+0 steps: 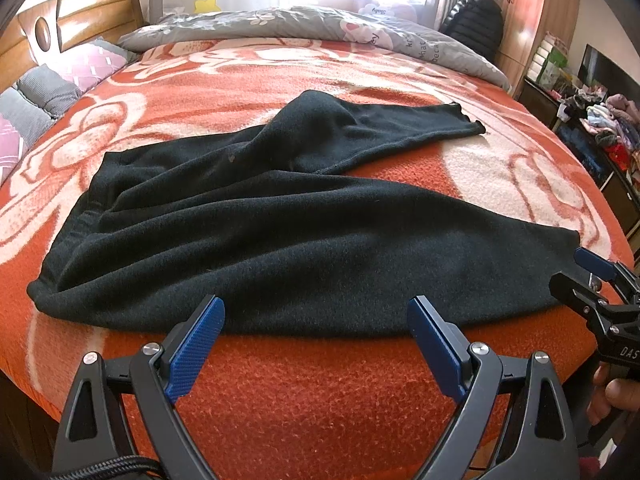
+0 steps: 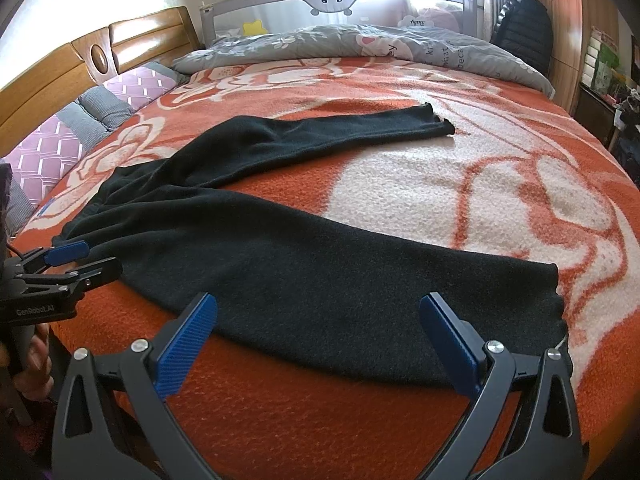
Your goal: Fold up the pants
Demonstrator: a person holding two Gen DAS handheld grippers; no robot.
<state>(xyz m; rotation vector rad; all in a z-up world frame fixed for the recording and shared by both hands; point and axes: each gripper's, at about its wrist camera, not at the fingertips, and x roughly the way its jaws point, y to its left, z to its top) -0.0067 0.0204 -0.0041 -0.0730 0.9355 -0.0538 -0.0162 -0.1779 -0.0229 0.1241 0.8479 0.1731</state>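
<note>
Black pants (image 1: 280, 220) lie crumpled on an orange and white blanket (image 1: 320, 400), waist to the left and legs splayed to the right. The near leg runs along the bed's front edge and the far leg (image 1: 400, 124) angles toward the back right. My left gripper (image 1: 316, 308) is open just short of the pants' near edge, holding nothing. In the right wrist view, my right gripper (image 2: 319, 302) is open over the near edge of the pants (image 2: 280, 248), close to the near leg's cuff (image 2: 552, 300). Each gripper shows at the edge of the other's view: right gripper (image 1: 582, 276), left gripper (image 2: 86, 260).
A grey patterned quilt (image 1: 320, 28) lies across the back of the bed. Pillows (image 1: 48, 92) and a wooden headboard (image 1: 80, 24) line the left side. A wardrobe (image 1: 532, 12) and a low cabinet with piled clothes (image 1: 608, 120) stand on the right. A hand (image 1: 616, 396) holds the right gripper.
</note>
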